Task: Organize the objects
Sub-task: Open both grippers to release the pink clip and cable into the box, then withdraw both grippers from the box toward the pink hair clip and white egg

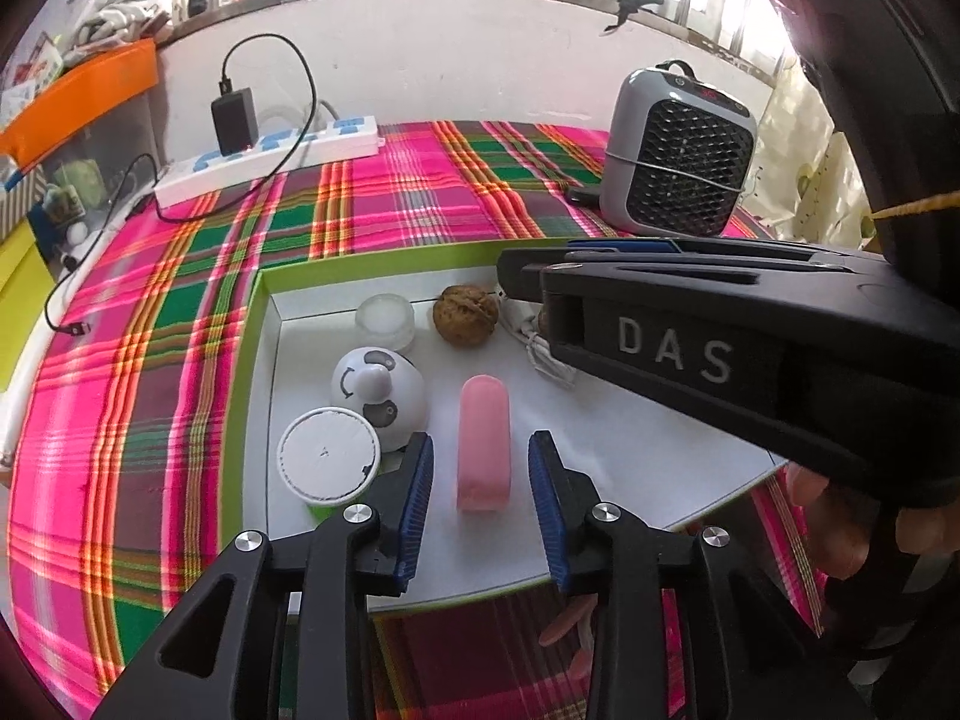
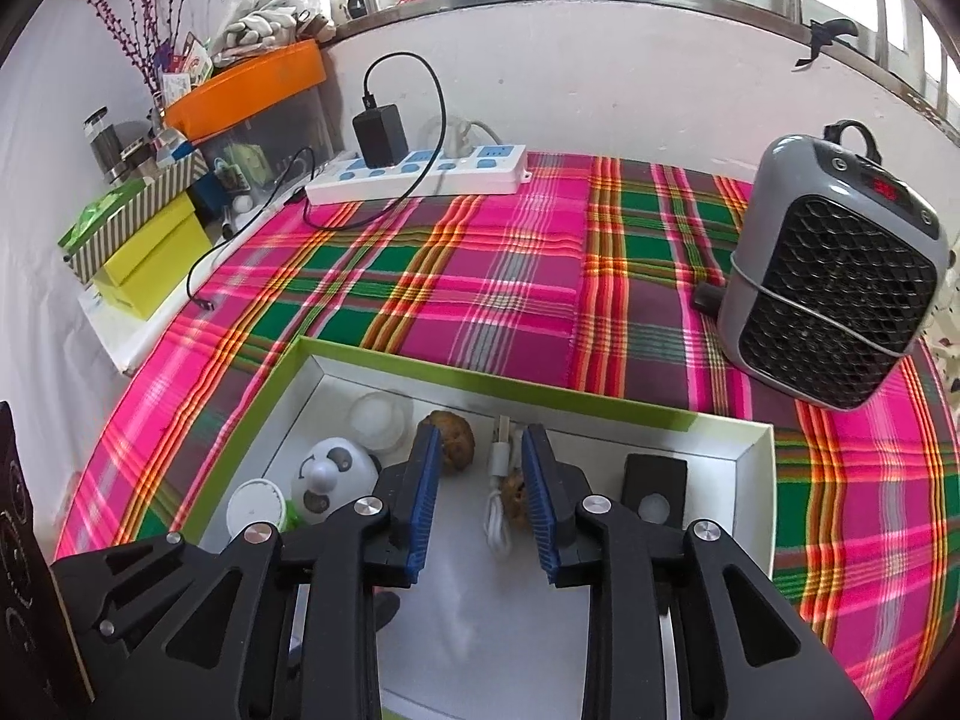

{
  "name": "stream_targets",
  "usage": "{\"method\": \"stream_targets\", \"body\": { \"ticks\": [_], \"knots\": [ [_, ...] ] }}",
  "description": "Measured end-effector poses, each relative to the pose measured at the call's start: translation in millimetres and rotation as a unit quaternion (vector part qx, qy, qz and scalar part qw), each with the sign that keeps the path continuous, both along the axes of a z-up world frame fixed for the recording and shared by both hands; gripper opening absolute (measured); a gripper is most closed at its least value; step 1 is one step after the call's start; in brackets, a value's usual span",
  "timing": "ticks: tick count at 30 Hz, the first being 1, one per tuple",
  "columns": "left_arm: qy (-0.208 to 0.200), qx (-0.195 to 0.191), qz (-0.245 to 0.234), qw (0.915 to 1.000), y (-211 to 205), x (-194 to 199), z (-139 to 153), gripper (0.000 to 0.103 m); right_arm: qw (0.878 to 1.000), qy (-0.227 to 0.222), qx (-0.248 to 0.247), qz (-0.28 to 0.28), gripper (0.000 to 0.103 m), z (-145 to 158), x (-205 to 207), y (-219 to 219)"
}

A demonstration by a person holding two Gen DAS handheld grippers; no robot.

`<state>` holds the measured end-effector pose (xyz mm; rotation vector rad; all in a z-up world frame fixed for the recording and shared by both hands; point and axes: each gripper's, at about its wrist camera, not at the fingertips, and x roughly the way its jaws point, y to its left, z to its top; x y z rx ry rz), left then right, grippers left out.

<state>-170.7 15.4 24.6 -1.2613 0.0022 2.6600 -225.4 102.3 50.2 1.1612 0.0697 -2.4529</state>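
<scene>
A white box with a green rim [image 1: 264, 324] lies on the plaid cloth. In it are a pink block [image 1: 483, 441], a panda-faced ball [image 1: 378, 393], a white round lid [image 1: 329, 456], a clear jar [image 1: 385, 319], a walnut [image 1: 466, 315] and a white cable [image 2: 497, 504]. My left gripper [image 1: 482, 450] is open, its fingers either side of the pink block, apart from it. My right gripper [image 2: 479, 441] is open and empty above the box, near the walnut [image 2: 456, 438] and the cable. A black square object [image 2: 654, 489] and a second walnut [image 2: 515, 498] lie right.
A grey fan heater [image 2: 834, 288] stands at the right on the cloth. A white power strip [image 2: 420, 177] with a black charger lies at the back by the wall. Boxes and an orange tray [image 2: 246, 87] stand at the left. The right gripper's body [image 1: 750, 348] crosses the left wrist view.
</scene>
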Motion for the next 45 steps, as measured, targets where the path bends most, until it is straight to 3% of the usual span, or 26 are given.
{"method": "stream_targets", "body": {
  "ticks": [15,19,29,45],
  "knots": [
    [0.036,-0.006,0.014,0.9992,-10,36,19,0.031,0.999,0.038,-0.015,-0.026,0.03,19,50,21],
    [0.045,-0.011,0.014,0.9988,-11,46,22,0.031,0.998,0.045,-0.02,-0.031,0.04,22,62,24],
    [0.061,-0.021,0.02,0.9977,-17,69,26,0.031,0.997,0.062,-0.021,-0.045,0.04,24,95,30],
    [0.044,0.01,0.014,0.9989,-31,89,12,0.031,0.996,0.047,0.014,-0.071,0.047,-6,133,49]
  ]
}}
